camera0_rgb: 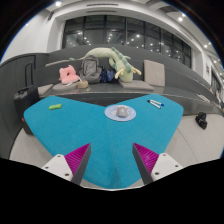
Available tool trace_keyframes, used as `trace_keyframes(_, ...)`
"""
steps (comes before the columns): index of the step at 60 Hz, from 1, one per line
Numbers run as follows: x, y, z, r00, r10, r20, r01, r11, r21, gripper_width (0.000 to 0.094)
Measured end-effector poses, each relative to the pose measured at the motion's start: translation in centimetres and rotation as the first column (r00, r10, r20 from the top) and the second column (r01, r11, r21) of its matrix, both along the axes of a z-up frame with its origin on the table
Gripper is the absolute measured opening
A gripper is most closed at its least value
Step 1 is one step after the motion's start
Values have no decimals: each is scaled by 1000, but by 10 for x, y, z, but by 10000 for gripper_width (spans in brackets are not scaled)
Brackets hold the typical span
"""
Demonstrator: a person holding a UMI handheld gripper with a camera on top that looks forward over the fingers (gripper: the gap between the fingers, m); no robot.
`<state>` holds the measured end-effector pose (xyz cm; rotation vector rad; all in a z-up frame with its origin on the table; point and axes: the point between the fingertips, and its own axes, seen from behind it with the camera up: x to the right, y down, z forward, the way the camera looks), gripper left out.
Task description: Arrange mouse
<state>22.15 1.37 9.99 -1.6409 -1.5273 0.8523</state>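
The mouse [122,113] sits on a round grey mouse pad [112,116] near the far middle of the teal mat [70,135] that covers the counter [25,100], well ahead of the gripper [110,162] and on its own support, with nothing touching it. Judging by that, it may already lie where it belongs, or it may be waiting to be picked up and set elsewhere; the view alone does not settle which, so the arranging looks either barely begun or close to finished. No grasp is in hand now. The jaws stand wide apart with nothing between them, their pink pads [72,160] facing inward over the near part of the mat, and the gripper points level and forward, roughly in line with the mouse. To the right of the mouse, near the mat's far edge, lies a small blue object [155,102], and to the left a small green one [55,106]. Beyond the mat, on a far ledge, rest a pink plush toy [68,74], a grey bag [91,70] and a green stuffed toy [118,64], with windows behind.
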Motion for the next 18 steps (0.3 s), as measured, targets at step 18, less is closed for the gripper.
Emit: trace_keyframes(18,7,27,12,998,-41,-39,44,996,73,856)
